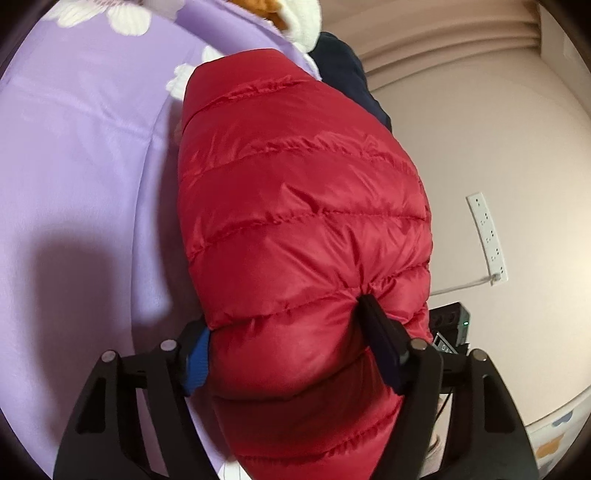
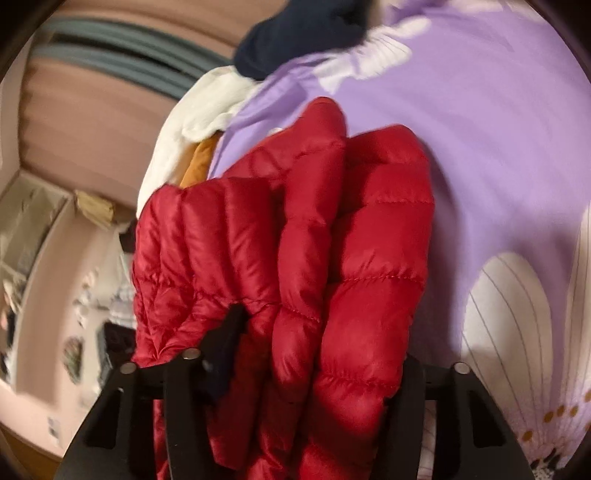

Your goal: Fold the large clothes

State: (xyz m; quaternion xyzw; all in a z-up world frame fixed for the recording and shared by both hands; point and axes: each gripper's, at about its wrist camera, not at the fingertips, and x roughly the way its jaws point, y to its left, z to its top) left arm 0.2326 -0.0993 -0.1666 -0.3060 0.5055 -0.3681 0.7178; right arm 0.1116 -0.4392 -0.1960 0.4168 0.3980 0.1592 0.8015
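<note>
A red quilted puffer jacket [image 1: 295,192] lies bunched on a purple bedsheet [image 1: 81,166] printed with white flowers. In the left wrist view my left gripper [image 1: 284,325] is shut on a thick fold of the jacket; the blue-padded finger [image 1: 195,363] and the dark finger [image 1: 380,343] both dent the fabric. In the right wrist view the red jacket [image 2: 332,229] fills the middle in several puffy folds. My right gripper [image 2: 321,343] is shut on it: the left finger [image 2: 225,343] digs into the fabric, and the other finger is mostly hidden behind the jacket.
A navy garment [image 1: 347,74] and a white garment [image 1: 303,22] with an orange part lie at the bed's far edge; the right wrist view shows the navy garment [image 2: 303,33] and the white one [image 2: 192,122] too. A white power strip [image 1: 487,236] lies beyond the bed. Cardboard boxes [image 2: 40,214] stand at left.
</note>
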